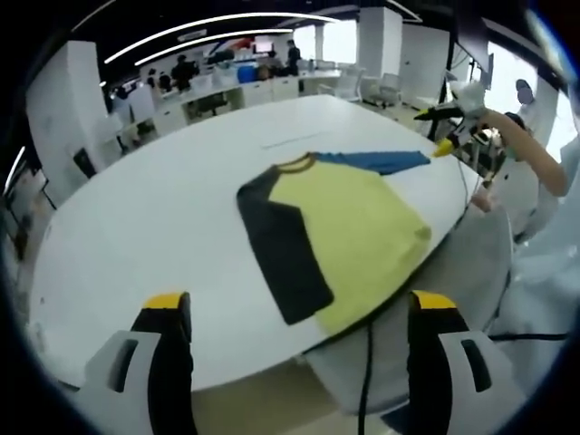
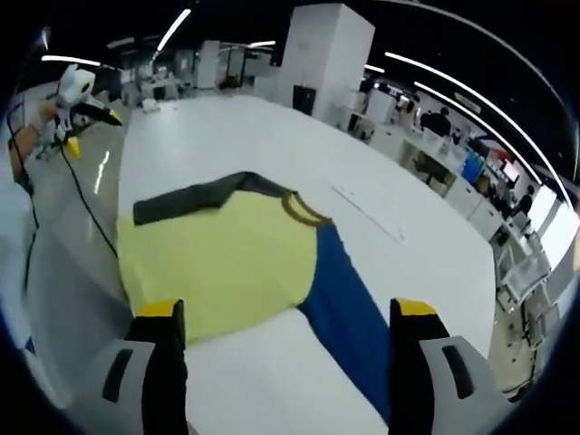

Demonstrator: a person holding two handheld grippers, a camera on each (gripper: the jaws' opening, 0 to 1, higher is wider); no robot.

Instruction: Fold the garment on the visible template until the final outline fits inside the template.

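A shirt lies flat on the white table, with a yellow body, a dark grey sleeve and a blue sleeve. Its hem reaches the table's near edge. My left gripper hovers open in front of that edge, nothing between its jaws. In the right gripper view the same shirt spreads below me, dark sleeve far left, blue sleeve running toward my right jaw. My right gripper is open above the shirt's edge and the bare table. Each gripper shows small in the other's view.
A faint thin line marks the tabletop beyond the collar. A person's sleeve and a cable hang beside the table edge. Desks, chairs and people fill the office behind.
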